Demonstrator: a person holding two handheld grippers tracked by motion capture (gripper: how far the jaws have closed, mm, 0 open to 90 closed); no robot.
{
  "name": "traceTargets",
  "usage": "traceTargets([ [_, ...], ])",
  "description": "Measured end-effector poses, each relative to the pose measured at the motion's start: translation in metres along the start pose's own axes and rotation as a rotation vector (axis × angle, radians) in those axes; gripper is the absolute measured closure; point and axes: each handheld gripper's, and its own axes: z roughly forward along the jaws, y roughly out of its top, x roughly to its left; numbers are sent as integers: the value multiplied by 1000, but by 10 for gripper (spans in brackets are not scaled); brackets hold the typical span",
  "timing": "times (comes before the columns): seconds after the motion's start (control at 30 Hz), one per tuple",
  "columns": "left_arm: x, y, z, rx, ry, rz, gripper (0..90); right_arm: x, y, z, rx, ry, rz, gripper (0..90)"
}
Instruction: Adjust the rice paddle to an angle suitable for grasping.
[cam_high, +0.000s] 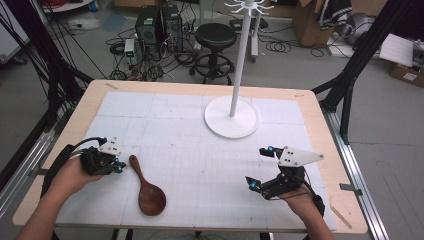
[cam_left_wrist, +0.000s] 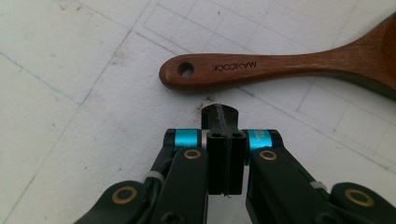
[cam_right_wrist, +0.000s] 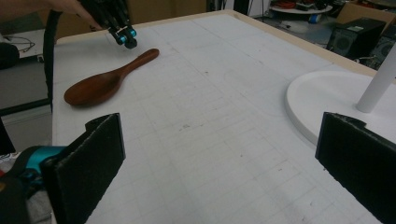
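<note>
A dark wooden spoon (cam_high: 146, 187) lies flat on the white mat, bowl toward the near edge and handle pointing away. My left gripper (cam_high: 120, 165) hovers just left of the handle's end, jaws pressed together with nothing between them. In the left gripper view the shut gripper (cam_left_wrist: 220, 111) stops a little short of the spoon (cam_left_wrist: 280, 65), whose handle end has a hole. My right gripper (cam_high: 262, 168) is held at the right of the mat, jaws wide apart and empty. The right gripper view shows its pads (cam_right_wrist: 88, 163) spread, with the spoon (cam_right_wrist: 105, 81) and left gripper (cam_right_wrist: 126, 38) far off.
A white stand with a round base (cam_high: 231, 118) and a tall pole rises at the back middle of the mat (cam_high: 200, 165). The wooden table edge (cam_high: 330, 130) frames the mat. Beyond the table are a black stool (cam_high: 215, 37) and computer boxes on the floor.
</note>
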Motion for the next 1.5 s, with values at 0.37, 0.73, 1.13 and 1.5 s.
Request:
traceTargets([
  [0.37, 0, 13, 13, 102, 21, 26, 900, -1, 0, -2, -2, 0, -2, 5],
  [0.73, -1, 36, 21, 139, 27, 73, 900, -3, 1, -4, -17, 3, 10, 5],
  [1.13, -4, 57, 23, 147, 40, 112, 900, -3, 2, -5, -19, 3, 6, 5],
  [1.5, 0, 50, 25, 233, 52, 100, 900, -3, 1, -6, -20, 2, 4, 5],
])
